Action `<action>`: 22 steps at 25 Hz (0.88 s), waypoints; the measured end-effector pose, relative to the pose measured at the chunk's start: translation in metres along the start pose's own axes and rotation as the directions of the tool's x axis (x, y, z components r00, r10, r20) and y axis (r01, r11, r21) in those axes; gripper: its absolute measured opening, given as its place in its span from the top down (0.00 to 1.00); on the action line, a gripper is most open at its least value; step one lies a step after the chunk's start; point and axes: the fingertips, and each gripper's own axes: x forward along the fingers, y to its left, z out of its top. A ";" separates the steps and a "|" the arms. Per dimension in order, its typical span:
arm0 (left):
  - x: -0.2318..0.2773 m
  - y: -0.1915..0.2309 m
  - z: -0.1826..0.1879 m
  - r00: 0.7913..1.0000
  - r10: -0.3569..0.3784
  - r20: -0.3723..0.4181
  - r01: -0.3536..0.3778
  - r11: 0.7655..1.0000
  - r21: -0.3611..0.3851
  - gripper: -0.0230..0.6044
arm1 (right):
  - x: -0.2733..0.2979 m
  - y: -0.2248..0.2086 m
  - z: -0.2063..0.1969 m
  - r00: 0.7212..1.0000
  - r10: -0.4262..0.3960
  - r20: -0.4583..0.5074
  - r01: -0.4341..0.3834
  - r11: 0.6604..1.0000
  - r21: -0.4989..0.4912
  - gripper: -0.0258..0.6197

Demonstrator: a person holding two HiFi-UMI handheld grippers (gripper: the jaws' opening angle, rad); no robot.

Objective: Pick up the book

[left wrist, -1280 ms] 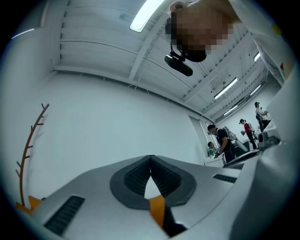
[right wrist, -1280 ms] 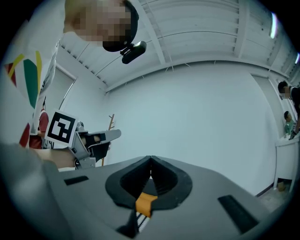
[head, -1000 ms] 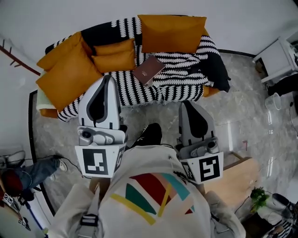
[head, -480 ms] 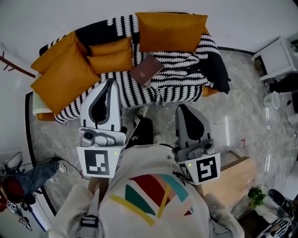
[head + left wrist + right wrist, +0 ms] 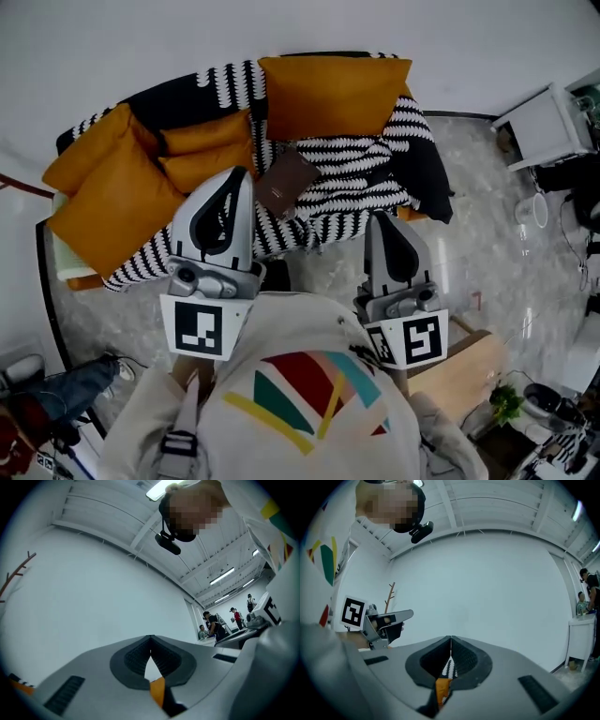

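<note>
Orange cushions [image 5: 333, 94] on a black-and-white striped throw [image 5: 366, 178], white cabinet [image 5: 544, 127] at right, grey marble floor [image 5: 487, 244]

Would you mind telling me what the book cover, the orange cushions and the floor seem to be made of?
Book: dark brown cover with a dull sheen, perhaps leatherette or coated card; too small to be sure.
Cushions: orange matte cloth with soft folds, probably woven fabric.
Floor: grey, veined and glossy with reflections, likely polished marble or marble-look tile.
</note>
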 end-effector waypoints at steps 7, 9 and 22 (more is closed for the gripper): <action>0.053 0.074 -0.036 0.999 -0.017 -0.044 0.015 0.999 -0.037 0.96 | 0.083 -0.005 0.000 0.999 -0.031 -0.020 0.031 0.999 -0.008 0.94; 0.063 0.090 -0.045 0.998 -0.025 -0.053 0.022 0.998 -0.056 0.96 | 0.099 -0.003 -0.009 0.998 -0.040 -0.048 0.040 0.999 0.003 0.94; 0.126 0.104 -0.079 0.991 0.054 -0.122 -0.061 0.996 -0.059 0.96 | 0.166 -0.060 -0.029 0.993 0.056 -0.101 -0.053 0.998 0.034 0.94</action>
